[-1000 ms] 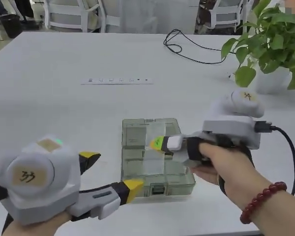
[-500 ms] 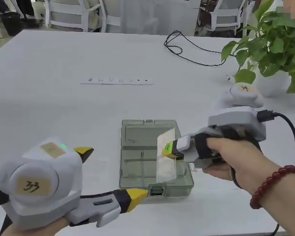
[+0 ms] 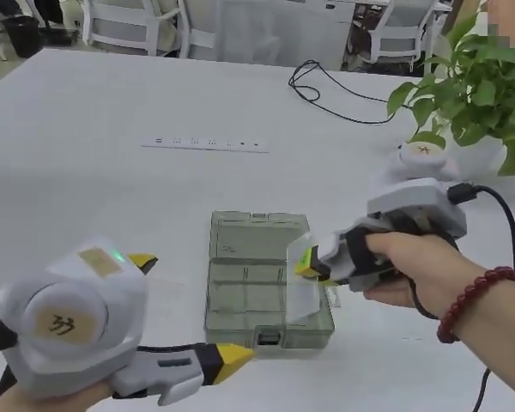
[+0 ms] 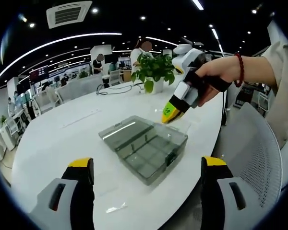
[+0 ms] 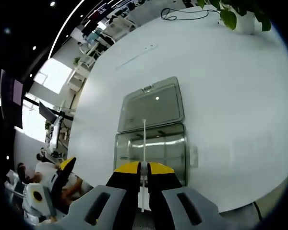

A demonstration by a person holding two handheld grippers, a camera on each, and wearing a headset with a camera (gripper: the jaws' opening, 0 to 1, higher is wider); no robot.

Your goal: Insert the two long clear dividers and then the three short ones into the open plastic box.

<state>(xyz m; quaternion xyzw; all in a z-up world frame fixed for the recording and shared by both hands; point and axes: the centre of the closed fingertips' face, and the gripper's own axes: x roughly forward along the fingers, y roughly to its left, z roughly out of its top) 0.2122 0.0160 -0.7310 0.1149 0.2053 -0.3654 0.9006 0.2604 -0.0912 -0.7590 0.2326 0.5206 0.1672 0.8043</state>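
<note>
1. Yellow-tipped left gripper (image 3: 187, 309) stands at the front-left corner of the box (image 3: 240, 329). Its jaws are spread wide and hold nothing, and the lower tip is just beside the box's front wall. Its station by the box is little altered from a second ago.
2. The box lies open on the white table (image 3: 112, 189), lid flat on the far side and base nearest the person. Ribs show inside the base, but it cannot be told whether any is a fitted divider.
3. The clear divider (image 3: 302, 287) was held over the middle of the box a second ago. It now hangs more steeply over the right part of the base, close to the right wall. Contact with the base cannot be confirmed. In the right gripper view it is edge-on, running from the box's front toward the lid.
4. The right gripper (image 3: 307, 264), just right of the box, has its jaws pinched tight on the divider's upper edge.
5. Assessment: carrying appears finished and alignment begun, but the divider is not yet seated. Its edge must meet the wall slots squarely before release.
</note>
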